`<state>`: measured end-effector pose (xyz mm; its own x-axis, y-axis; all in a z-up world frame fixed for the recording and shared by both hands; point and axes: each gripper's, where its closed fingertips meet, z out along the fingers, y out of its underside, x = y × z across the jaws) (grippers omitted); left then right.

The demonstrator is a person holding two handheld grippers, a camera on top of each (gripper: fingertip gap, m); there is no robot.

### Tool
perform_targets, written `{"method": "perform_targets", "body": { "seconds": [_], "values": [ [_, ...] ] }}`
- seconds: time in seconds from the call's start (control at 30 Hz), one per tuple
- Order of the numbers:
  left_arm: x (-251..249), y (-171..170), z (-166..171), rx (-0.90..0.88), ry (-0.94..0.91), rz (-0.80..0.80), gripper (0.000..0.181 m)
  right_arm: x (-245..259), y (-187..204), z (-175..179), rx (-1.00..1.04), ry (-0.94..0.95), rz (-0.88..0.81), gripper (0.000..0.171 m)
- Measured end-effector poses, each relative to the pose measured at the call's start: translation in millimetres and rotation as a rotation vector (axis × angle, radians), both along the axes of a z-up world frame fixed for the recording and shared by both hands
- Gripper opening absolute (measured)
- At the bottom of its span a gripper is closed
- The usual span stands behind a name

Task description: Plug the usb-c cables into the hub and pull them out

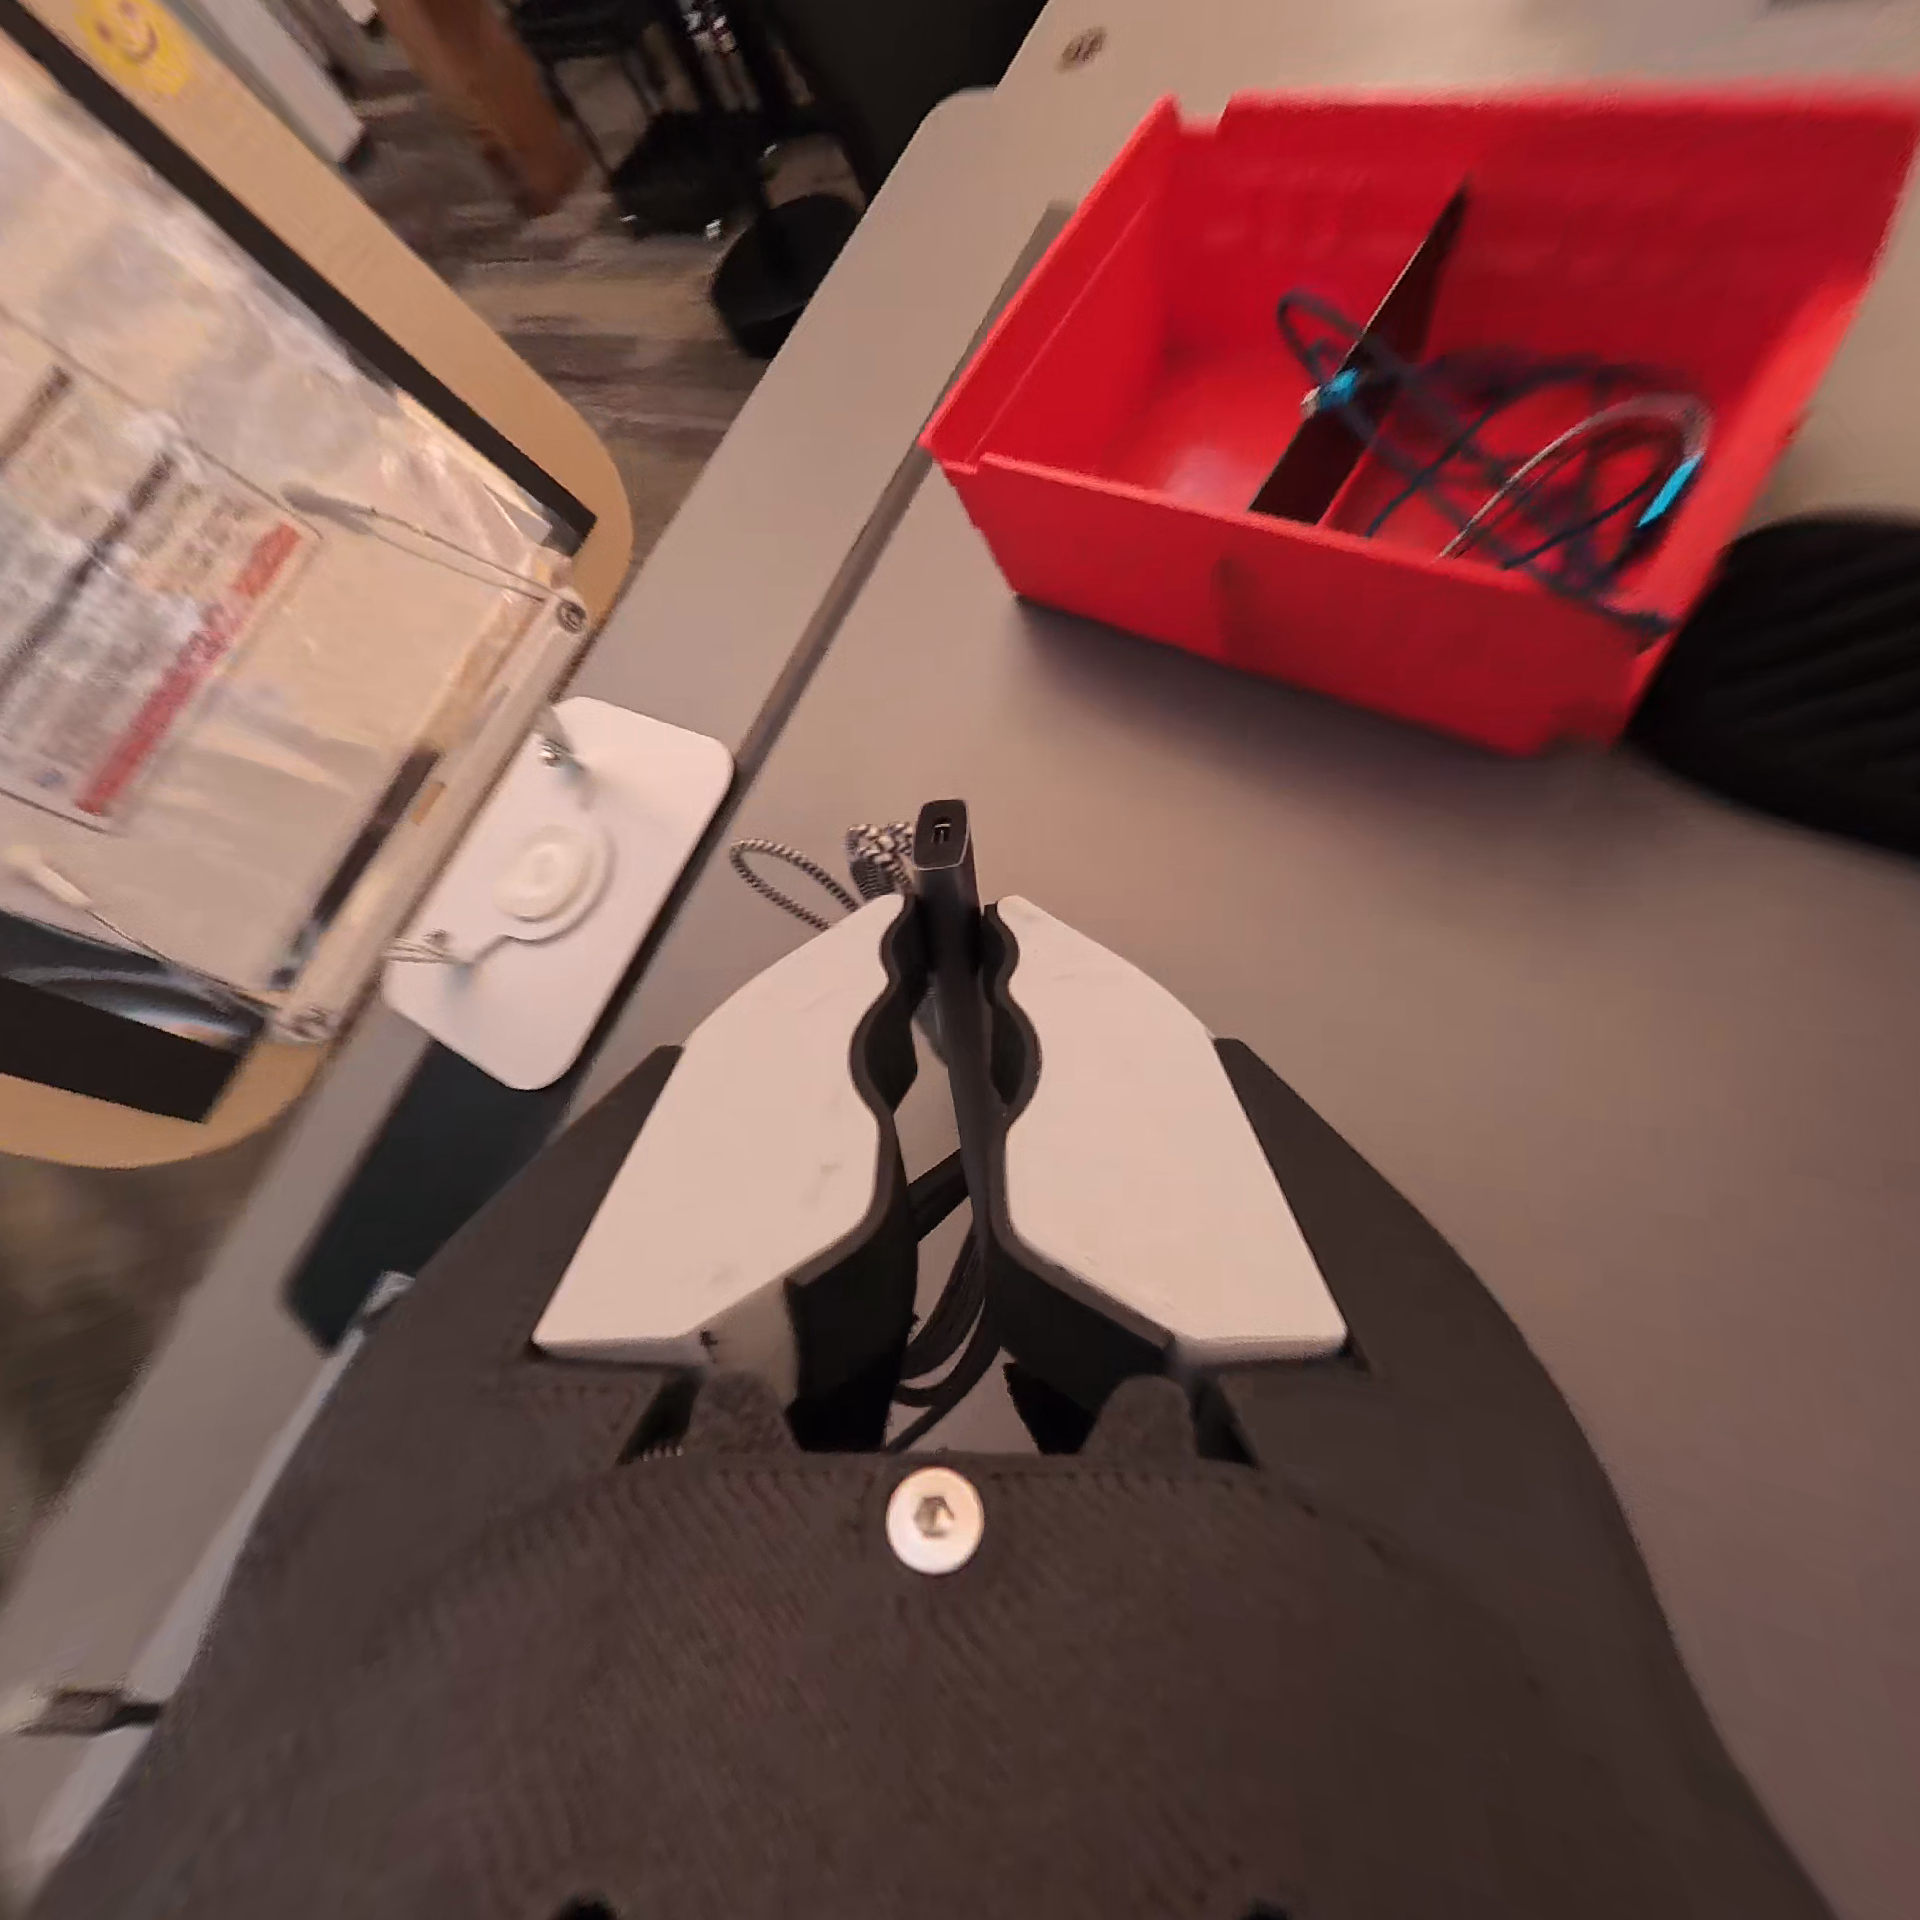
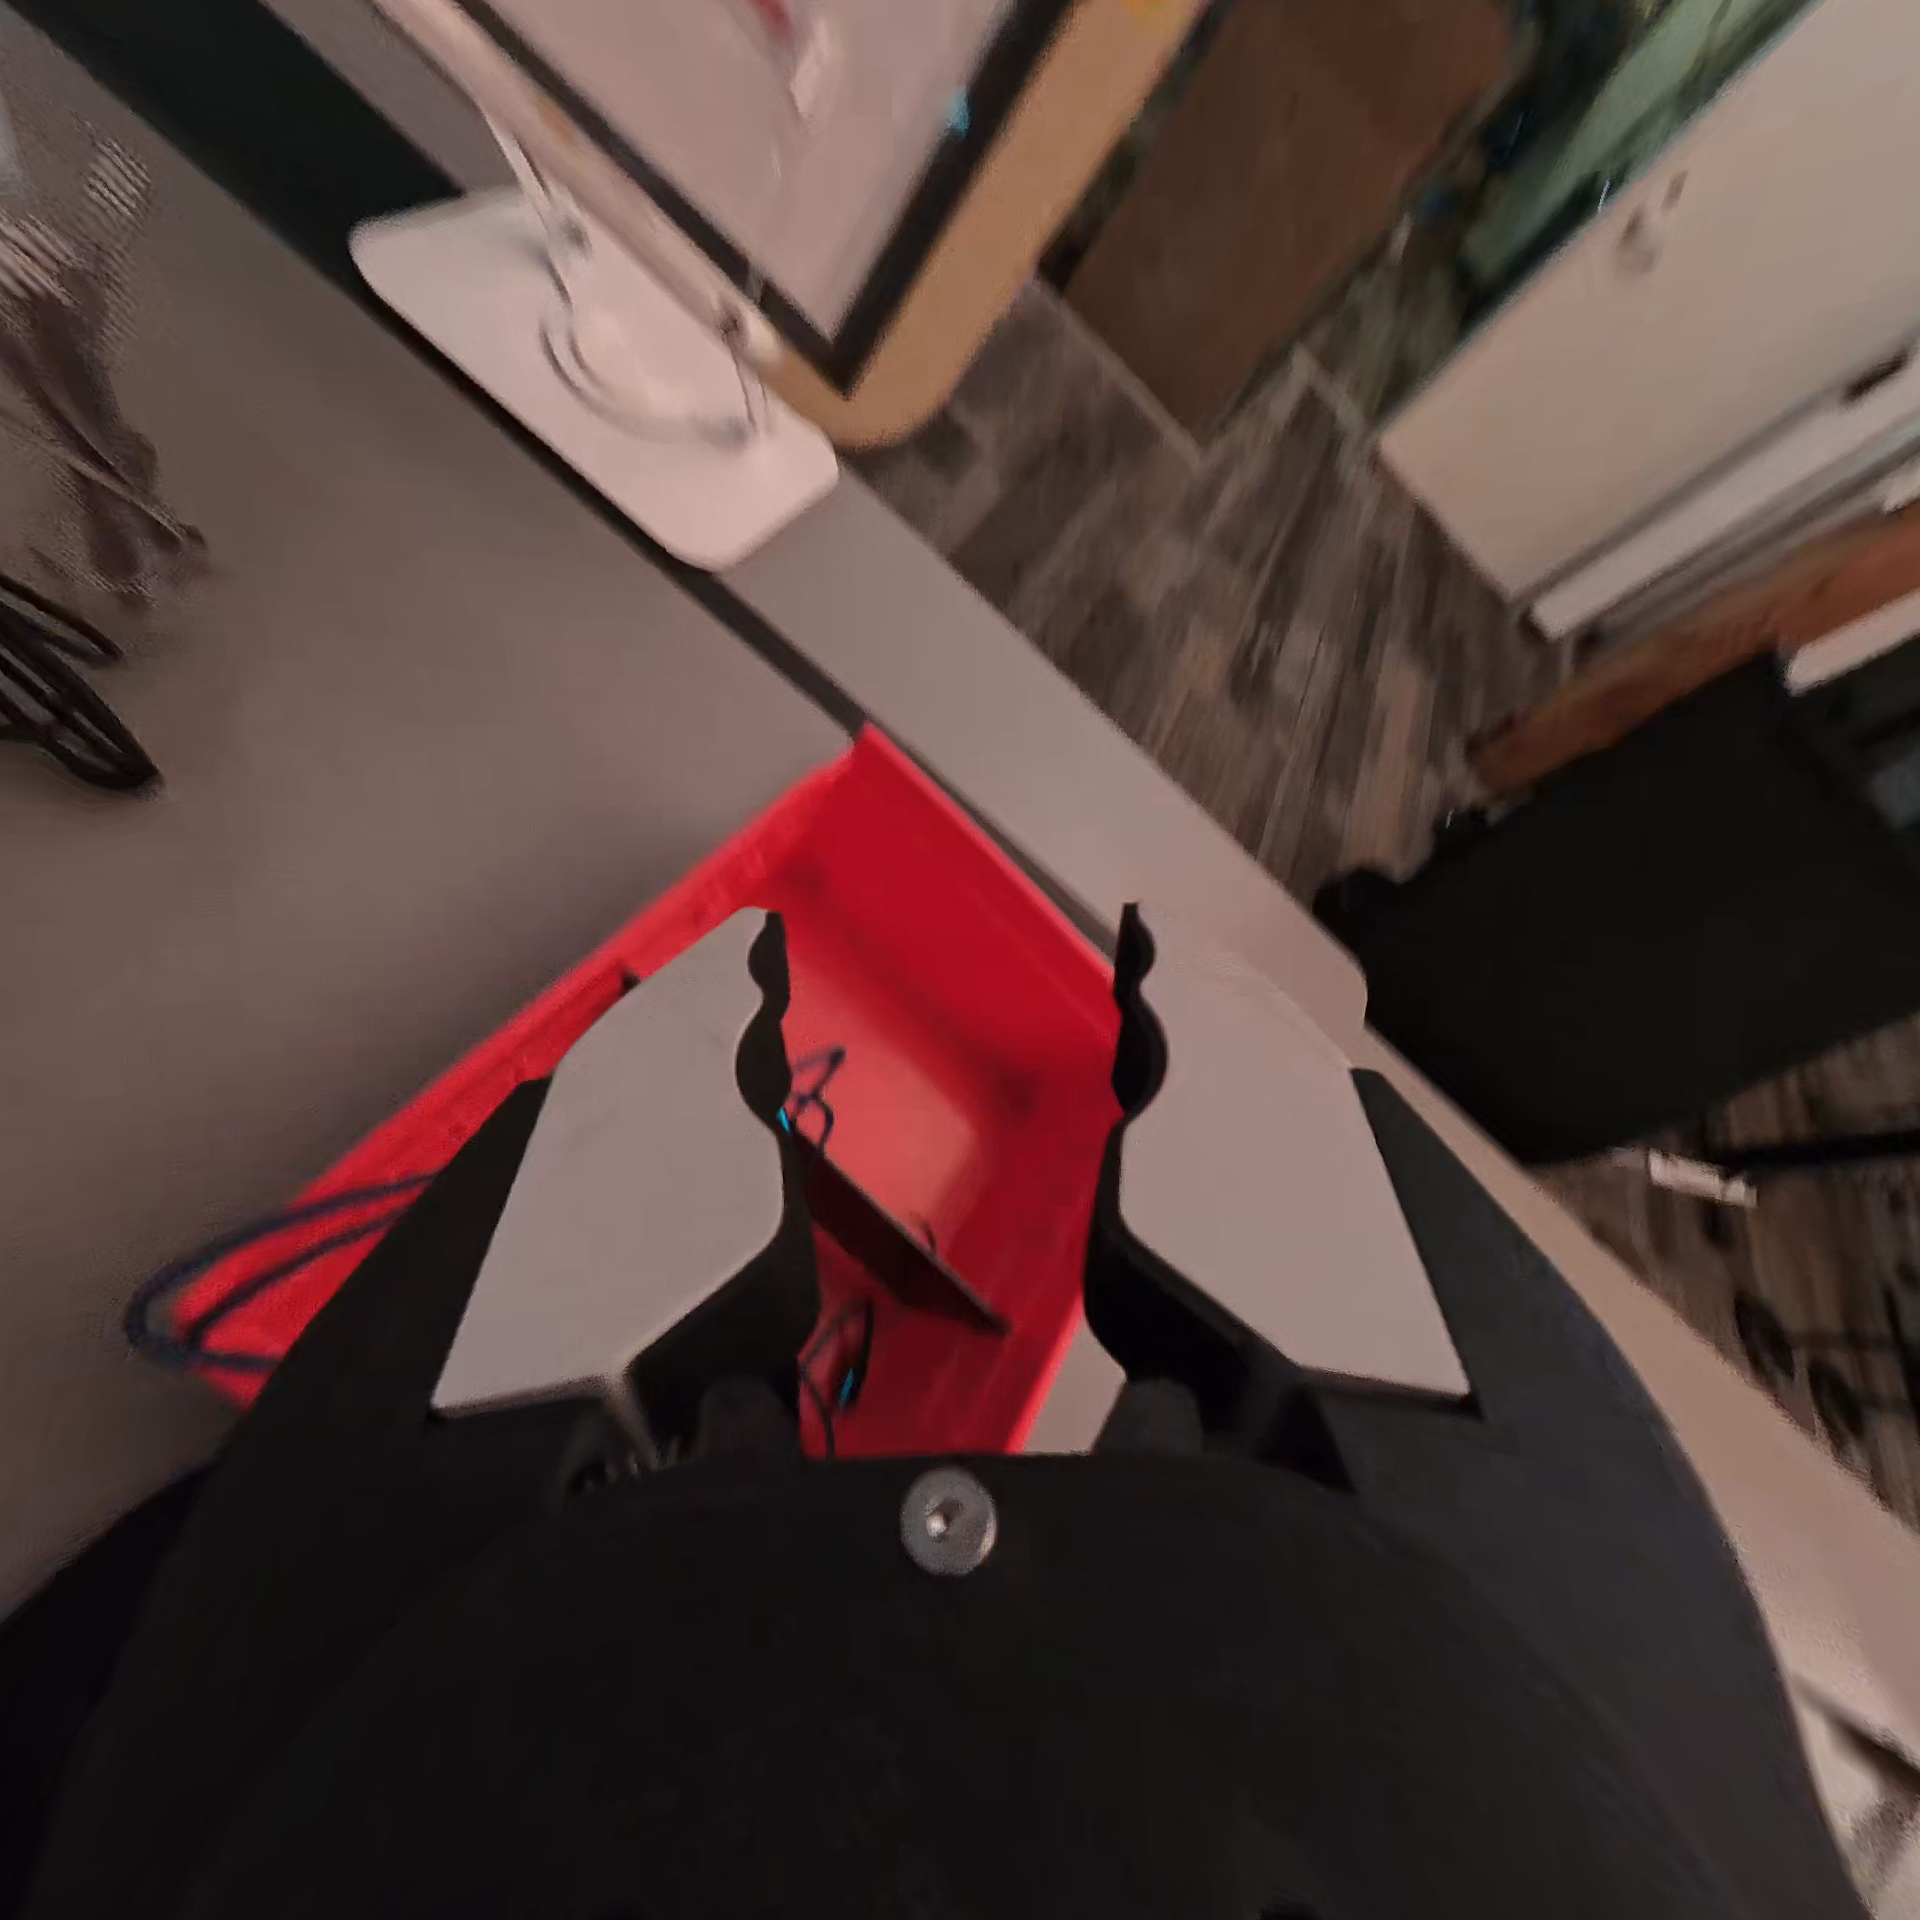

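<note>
Right gripper point(image 2: 945, 935) hangs with jaws spread wide and empty above a red bin point(image 2: 935, 914) on the grey table point(image 2: 416, 675), dark cables point(image 2: 821, 1091) lying beside its black divider point(image 2: 883, 1236).

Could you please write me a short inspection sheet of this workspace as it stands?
Surface: grey table.
Job's things: black hub clamped upright, port end up; nothing plugged into that port.
Clutter: white stand base at the table edge.
Grippers: left gripper shut on hub; right gripper open, empty, above red bin.
Cables: dark cables in the bin; braided cable behind the hub.
Surroundings: blurred floor and furniture.
</note>
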<state>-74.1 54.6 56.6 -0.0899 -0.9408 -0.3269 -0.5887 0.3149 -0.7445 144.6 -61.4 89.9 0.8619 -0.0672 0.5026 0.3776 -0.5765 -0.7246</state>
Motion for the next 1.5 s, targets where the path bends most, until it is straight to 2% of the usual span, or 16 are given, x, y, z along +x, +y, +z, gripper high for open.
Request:
{"method": "perform_targets", "body": {
  "seconds": [0.17, 0.4, 0.67, 0.8, 1.0, 1.17, 1.33, 1.5],
  "values": [
    [14, -9, -11, 0.144, 0.029, 0.001, 0.009, -36, 37, 10, 0.122, -0.099, 0.160, 0.066],
    [18, -17, -14, 0.169, 0.038, -0.018, 0.009, -63, 71, -28, 0.004, -0.142, 0.265, 0.069],
    [14, -25, -12, 0.143, 0.043, -0.053, 0.009, -131, 97, -67, -0.058, -0.042, 0.562, 0.069],
    [8, -28, -3, 0.113, 0.019, -0.059, 0.009, -165, 106, -75, -0.034, 0.038, 0.689, 0.068],
    [4, -28, 6, 0.250, 0.013, -0.006, 0.010, -191, 119, -90, -0.020, -0.034, 0.762, 0.062],
    [7, -30, -7, 0.380, 0.089, 0.004, 0.010, -195, 126, -101, -0.022, -0.021, 0.777, 0.059],
    [7, -38, -9, 0.315, 0.088, -0.047, 0.010, -197, 127, -98, 0.028, 0.027, 0.806, 0.053],
    [-6, -48, 12, 0.055, -0.002, -0.130, 0.009, -213, 118, -85, 0.082, 0.065, 0.889, 0.040]
  ]
}}
